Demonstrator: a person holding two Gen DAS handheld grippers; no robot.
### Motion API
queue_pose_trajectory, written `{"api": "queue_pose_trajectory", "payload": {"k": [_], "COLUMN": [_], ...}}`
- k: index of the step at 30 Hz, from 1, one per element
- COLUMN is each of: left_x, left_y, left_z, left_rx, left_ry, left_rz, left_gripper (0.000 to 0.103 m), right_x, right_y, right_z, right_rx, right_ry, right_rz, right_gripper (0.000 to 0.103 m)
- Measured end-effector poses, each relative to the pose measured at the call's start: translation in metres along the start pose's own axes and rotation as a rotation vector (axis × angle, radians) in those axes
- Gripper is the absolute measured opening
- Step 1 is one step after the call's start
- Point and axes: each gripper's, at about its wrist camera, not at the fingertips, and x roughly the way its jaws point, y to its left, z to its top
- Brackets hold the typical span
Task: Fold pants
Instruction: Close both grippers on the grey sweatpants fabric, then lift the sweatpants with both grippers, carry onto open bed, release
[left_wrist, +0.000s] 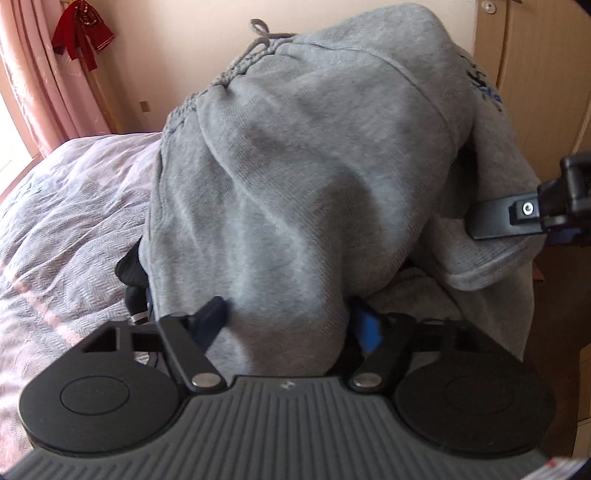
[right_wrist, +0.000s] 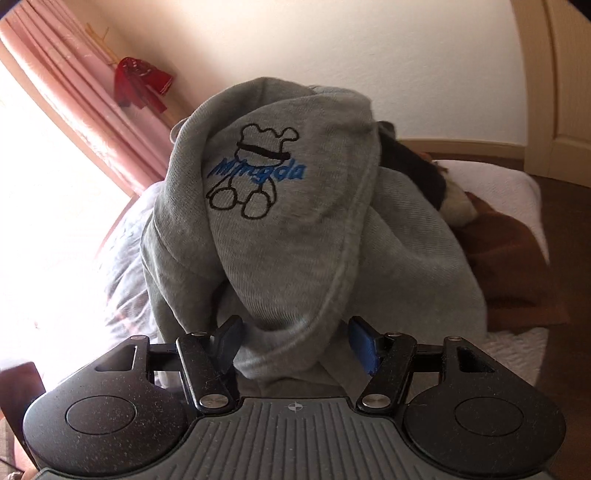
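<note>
Grey sweatpants (left_wrist: 295, 166) are lifted off the bed and hang draped over both grippers, filling each view. Their drawstring waistband (left_wrist: 236, 66) shows at the top in the left wrist view. A bear logo with blue lettering (right_wrist: 255, 173) faces the right wrist camera. My left gripper (left_wrist: 291, 321) has its fingers (left_wrist: 216, 317) spread wide, the tips hidden under cloth that bulges between them. My right gripper (right_wrist: 295, 332) stands the same way, pads (right_wrist: 364, 343) far apart and fabric sagging between. The right gripper's body (left_wrist: 532, 210) pokes out from the pants at the right.
A bed with a lavender spread (left_wrist: 55, 221) lies below and to the left. Pink curtains (left_wrist: 37, 74) and a red garment (left_wrist: 81, 33) hang on the far wall. A wooden wardrobe (left_wrist: 535, 74) stands at the right. A white pillow (right_wrist: 498, 184), brown blanket (right_wrist: 509, 258) and plush toy (right_wrist: 443, 192) lie beyond.
</note>
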Motion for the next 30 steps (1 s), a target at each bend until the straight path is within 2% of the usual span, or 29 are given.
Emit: {"api": "queue_pose_trajectory", "payload": {"k": [1, 2, 3, 4, 6, 8, 12, 18, 22, 25, 30], "left_x": [-0.001, -0.004, -0.008, -0.016, -0.035, -0.059, -0.109, -0.207, -0.284, -0.351, -0.465], "left_y": [0.006, 0.013, 0.021, 0.029, 0.038, 0.043, 0.069, 0.116, 0.150, 0.168, 0.201], "left_z": [0.001, 0.002, 0.004, 0.006, 0.012, 0.016, 0.027, 0.027, 0.007, -0.016, -0.065], "left_rx": [-0.014, -0.037, -0.061, -0.089, -0.110, -0.116, -0.219, -0.341, -0.405, -0.416, -0.416], "left_ry": [-0.005, -0.012, -0.022, -0.027, -0.066, -0.123, -0.241, -0.453, -0.568, -0.656, -0.740], "left_rz": [-0.004, -0.019, -0.041, -0.062, -0.062, -0.046, -0.038, 0.015, 0.058, 0.113, 0.235], "left_gripper": [0.035, 0.028, 0.017, 0.009, 0.005, 0.004, 0.004, 0.003, 0.003, 0.003, 0.003], "right_x": [0.001, 0.000, -0.003, -0.008, -0.023, -0.042, -0.080, -0.150, -0.202, -0.236, -0.297], "right_y": [0.002, 0.005, 0.009, 0.013, 0.029, 0.050, 0.094, 0.162, 0.205, 0.248, 0.310], "right_z": [0.001, 0.002, 0.002, 0.001, -0.002, -0.005, -0.012, -0.032, -0.058, -0.092, -0.163], "right_rx": [-0.033, -0.069, -0.104, -0.138, -0.237, -0.333, -0.442, -0.542, -0.570, -0.575, -0.571], "right_ry": [0.004, 0.008, -0.001, -0.019, -0.065, -0.119, -0.204, -0.308, -0.341, -0.357, -0.366], "right_rz": [0.013, -0.002, -0.012, -0.013, -0.033, -0.024, 0.071, 0.290, 0.468, 0.597, 0.800], "right_gripper": [0.015, 0.014, 0.009, 0.007, 0.006, 0.006, 0.005, 0.005, 0.004, 0.004, 0.004]}}
